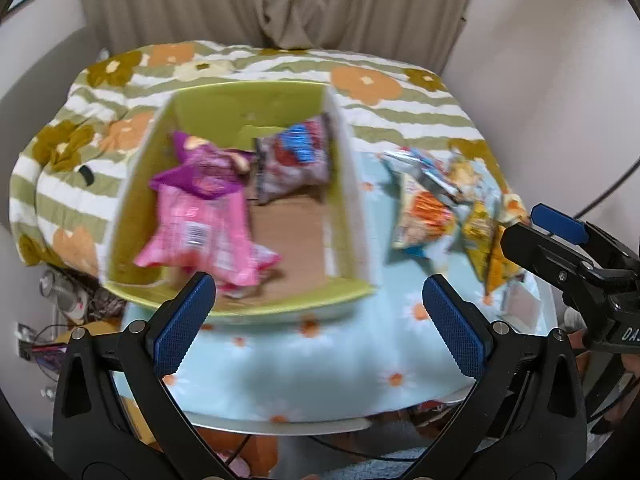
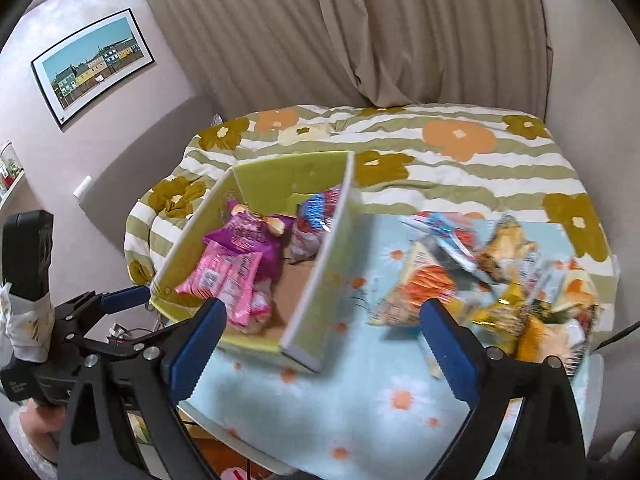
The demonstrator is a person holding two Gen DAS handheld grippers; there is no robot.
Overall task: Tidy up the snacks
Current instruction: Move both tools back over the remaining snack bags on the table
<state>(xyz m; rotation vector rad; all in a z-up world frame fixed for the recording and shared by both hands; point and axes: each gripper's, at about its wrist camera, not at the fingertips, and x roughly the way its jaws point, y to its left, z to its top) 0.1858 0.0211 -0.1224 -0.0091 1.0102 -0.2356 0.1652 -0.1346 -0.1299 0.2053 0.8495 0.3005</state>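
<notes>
Landmark: the green box (image 1: 256,100), open-topped, on the flowered cloth (image 1: 320,360); every place below is given relative to it.
Left gripper (image 1: 320,320): my jaws stand apart with nothing between them; I hover at the box's near wall, on the side away from the loose packets.
Right gripper (image 2: 320,344): my jaws stand apart, also empty; I hover off the box's near right corner, between it and the loose packets.
Inside the box: a pink packet (image 1: 200,232) lies against the left wall, a purple packet (image 1: 200,172) lies partly over its far end, and a red-and-blue packet (image 1: 296,156) leans by the right wall at the far end.
Box floor: bare brown bottom shows at the near right, so I judge there is room.
Outside the box: a loose pile of snacks (image 2: 480,272) lies right of the box, apart from its wall; an orange-striped packet (image 2: 420,288) is the pile's nearest member to the box.
Step in hand: between transfers, by my judgement; part of the snacks are boxed, most are not.
Next move: my right jaws need to come down over one packet edge in the pile, close on it alone, and carry it over the right wall.
Caution: the packets overlap; a grip could drag a neighbour.
</notes>
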